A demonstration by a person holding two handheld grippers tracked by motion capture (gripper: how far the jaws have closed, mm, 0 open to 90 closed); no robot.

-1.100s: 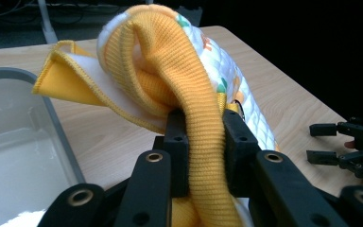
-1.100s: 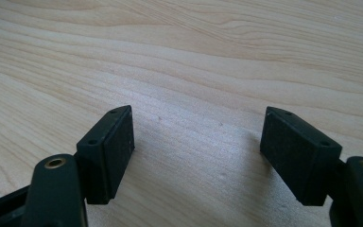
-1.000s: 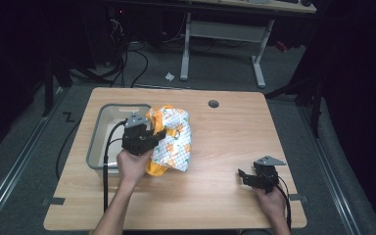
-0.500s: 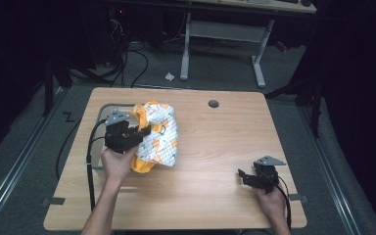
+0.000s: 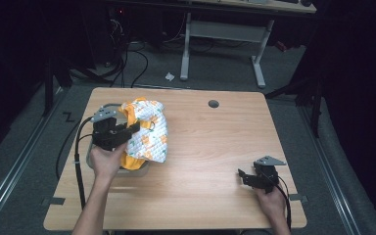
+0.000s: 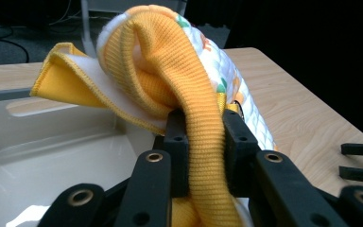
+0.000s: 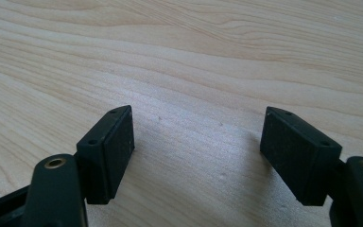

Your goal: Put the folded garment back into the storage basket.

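Note:
A small quilted garment (image 5: 147, 133), white with orange and green prints and yellow ribbed trim, hangs over the right rim of a pale tray (image 5: 94, 152) at the table's left. My left gripper (image 5: 127, 132) is shut on the garment's yellow ribbed band (image 6: 207, 142), which runs between its jaws in the left gripper view, above the tray's white inside (image 6: 52, 156). My right gripper (image 5: 242, 176) rests low at the table's front right, open, with bare wood between its fingers (image 7: 113, 146) and nothing held (image 7: 196, 151).
The wooden table (image 5: 215, 147) has a round cable hole (image 5: 213, 104) near its far edge. A black cable (image 5: 78, 161) trails from the left gripper off the left side. A desk frame and cables stand on the floor beyond the table.
My left gripper has carried the garment leftward, from the table beside the tray to over the tray. The right gripper has stayed where it was.

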